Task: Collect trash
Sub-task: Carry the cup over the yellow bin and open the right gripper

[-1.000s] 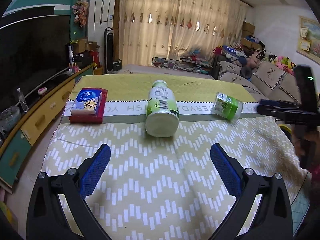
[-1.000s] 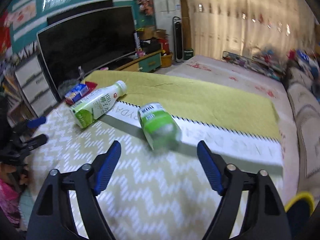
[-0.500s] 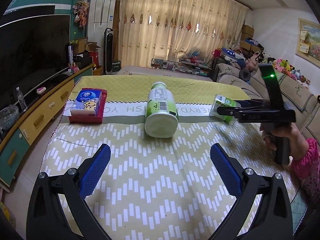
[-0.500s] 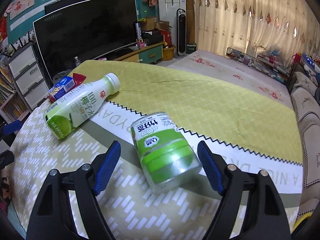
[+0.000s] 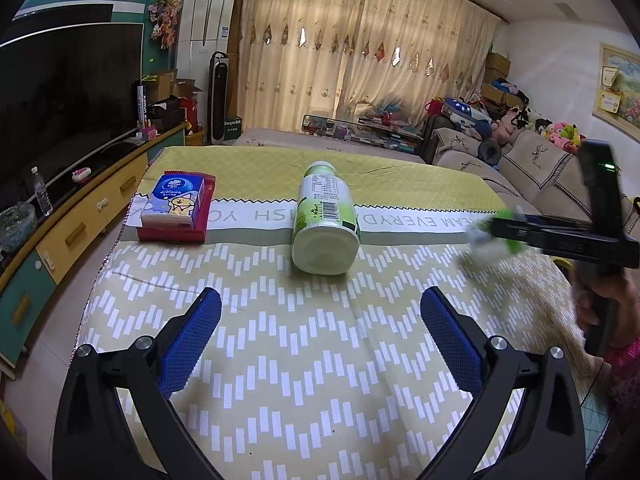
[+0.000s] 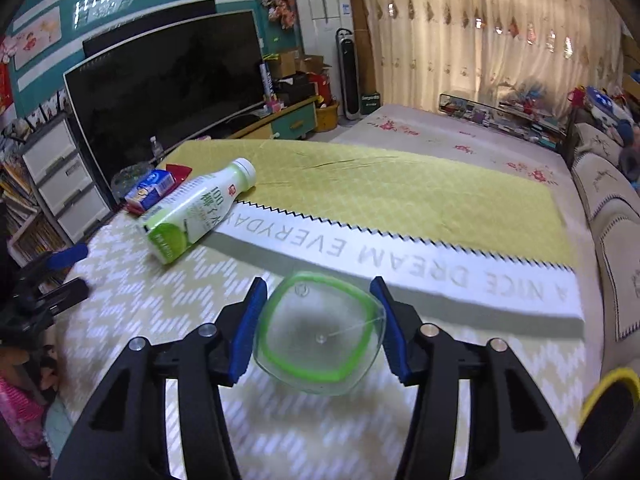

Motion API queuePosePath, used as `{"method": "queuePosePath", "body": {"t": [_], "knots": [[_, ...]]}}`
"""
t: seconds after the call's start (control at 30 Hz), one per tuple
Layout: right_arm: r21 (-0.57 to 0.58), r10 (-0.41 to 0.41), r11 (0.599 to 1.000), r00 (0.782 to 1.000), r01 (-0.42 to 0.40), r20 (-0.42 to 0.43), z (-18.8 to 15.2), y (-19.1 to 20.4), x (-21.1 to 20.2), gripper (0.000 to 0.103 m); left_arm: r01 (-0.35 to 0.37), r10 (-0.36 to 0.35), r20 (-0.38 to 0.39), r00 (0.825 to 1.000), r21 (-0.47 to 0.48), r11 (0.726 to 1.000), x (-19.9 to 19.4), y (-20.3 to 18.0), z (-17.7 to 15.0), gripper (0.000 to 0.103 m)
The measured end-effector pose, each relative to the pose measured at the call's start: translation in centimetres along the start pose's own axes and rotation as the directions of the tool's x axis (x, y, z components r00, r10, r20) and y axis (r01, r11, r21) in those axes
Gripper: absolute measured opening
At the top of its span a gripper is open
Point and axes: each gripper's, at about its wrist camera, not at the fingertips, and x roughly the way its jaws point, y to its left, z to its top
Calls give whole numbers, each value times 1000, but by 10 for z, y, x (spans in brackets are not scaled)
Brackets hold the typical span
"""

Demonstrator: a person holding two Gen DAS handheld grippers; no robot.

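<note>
A small clear plastic cup with green bands (image 6: 318, 332) sits bottom-first between the blue pads of my right gripper (image 6: 319, 284). The jaws are closing and both pads touch its sides. In the left wrist view the same cup (image 5: 492, 240) is a blur at the tip of the right gripper (image 5: 532, 232), held by a hand at the table's right edge. A white and green drink bottle (image 5: 324, 216) lies on its side mid-table, just beyond my left gripper (image 5: 320, 298), which stands open with nothing in it.
A blue tissue pack on a red packet (image 5: 176, 202) lies at the table's left. The yellow-green patterned cloth (image 5: 304, 360) covers the table. A TV and low cabinet (image 5: 60, 216) run along the left, a sofa (image 5: 532, 168) stands to the right, and a yellow rim (image 6: 608, 392) shows low right.
My right gripper moved onto the green cup and its jaws narrowed round it. In the left view the cup has shifted right and blurred. The left gripper, bottle and tissue pack have kept still.
</note>
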Motion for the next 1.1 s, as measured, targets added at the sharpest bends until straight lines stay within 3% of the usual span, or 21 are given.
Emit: {"method": "queuePosePath", "body": {"t": [0.2, 0.5, 0.67, 0.8, 0.97, 1.1], "knots": [[98, -17, 995, 999, 12, 51, -31, -21, -61, 51, 0, 0, 2, 1000, 3, 1000, 0, 0, 0, 98], [214, -134, 970, 988, 115, 77, -72, -62, -133, 51, -1, 1, 5, 1000, 8, 1000, -1, -1, 0, 98], [357, -296, 898, 953, 256, 63, -102, -123, -165, 51, -2, 2, 4, 1000, 9, 1000, 0, -2, 0, 98], [422, -442, 810, 897, 407, -18, -125, -171, -170, 51, -5, 5, 9, 1000, 20, 1000, -2, -4, 1, 98], [479, -494, 731, 861, 486, -120, -154, -221, -165, 51, -5, 4, 7, 1000, 18, 1000, -3, -4, 2, 98], [504, -496, 703, 854, 502, -159, -165, -236, -158, 55, -4, 4, 7, 1000, 18, 1000, -3, -4, 2, 98]]}}
